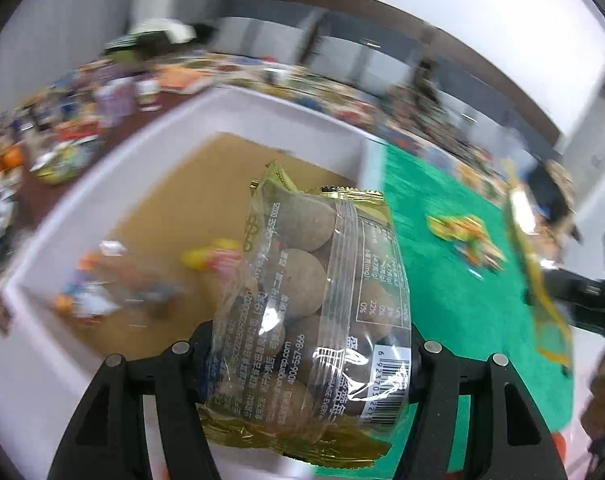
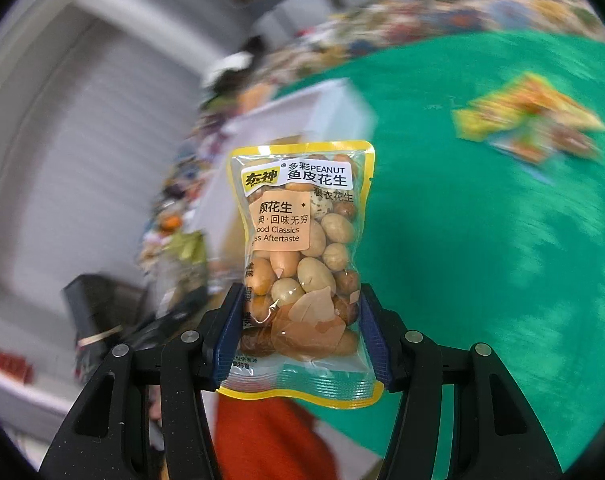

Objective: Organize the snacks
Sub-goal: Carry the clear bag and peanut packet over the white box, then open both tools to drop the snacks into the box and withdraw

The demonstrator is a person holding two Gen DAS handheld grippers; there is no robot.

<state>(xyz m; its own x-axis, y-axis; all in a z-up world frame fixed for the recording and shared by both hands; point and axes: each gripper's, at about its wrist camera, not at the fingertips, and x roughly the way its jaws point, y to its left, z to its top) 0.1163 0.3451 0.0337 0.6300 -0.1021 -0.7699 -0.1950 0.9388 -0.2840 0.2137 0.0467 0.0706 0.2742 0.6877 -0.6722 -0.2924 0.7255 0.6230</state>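
Left fingers (image 1: 306, 364) pinching ball-snack packet (image 1: 314, 292) above white box rim (image 1: 238, 108), right fingers (image 2: 302, 340) pinching peanut packet (image 2: 302, 248)

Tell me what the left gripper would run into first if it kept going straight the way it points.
Probably the brown floor of the white tray, near the loose snacks there. The left gripper holds a clear packet of round snacks that hides the direct line, so depth is uncertain.

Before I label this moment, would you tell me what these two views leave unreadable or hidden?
- Left wrist view: the snacks already in the white box are motion-blurred; their types cannot be told.
- Left wrist view: the round-snack packet shows only its back; the left gripper covers its lower sides.
- Right wrist view: the packets on the green cloth are smeared.
- Right wrist view: the peanut packet in the right gripper hides most of the box.
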